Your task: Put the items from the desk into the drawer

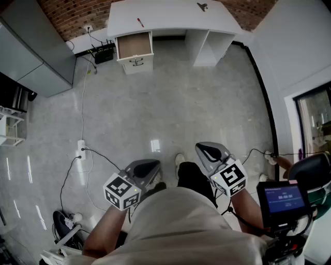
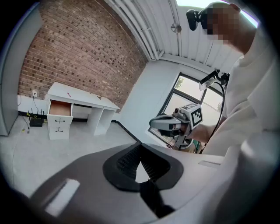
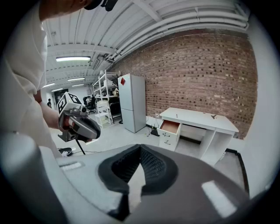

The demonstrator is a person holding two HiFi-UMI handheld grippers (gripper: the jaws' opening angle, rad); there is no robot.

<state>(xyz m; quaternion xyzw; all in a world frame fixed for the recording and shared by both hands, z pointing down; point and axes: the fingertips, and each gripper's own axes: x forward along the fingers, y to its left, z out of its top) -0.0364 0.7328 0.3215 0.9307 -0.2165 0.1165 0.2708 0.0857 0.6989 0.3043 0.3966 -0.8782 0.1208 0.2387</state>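
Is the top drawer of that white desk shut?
No, the top drawer stands pulled out from the white desk, its brown inside showing.

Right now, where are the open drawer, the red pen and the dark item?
open drawer [image 1: 134,45]: head view, its bare bottom.
red pen [image 1: 140,22]: head view, mid-shaft.
dark item [image 1: 202,6]: head view, its middle.

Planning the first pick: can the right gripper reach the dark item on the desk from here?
Probably not: the right gripper is shut by the person, and the dark item lies on the desk across the floor. Nothing blocks the way.
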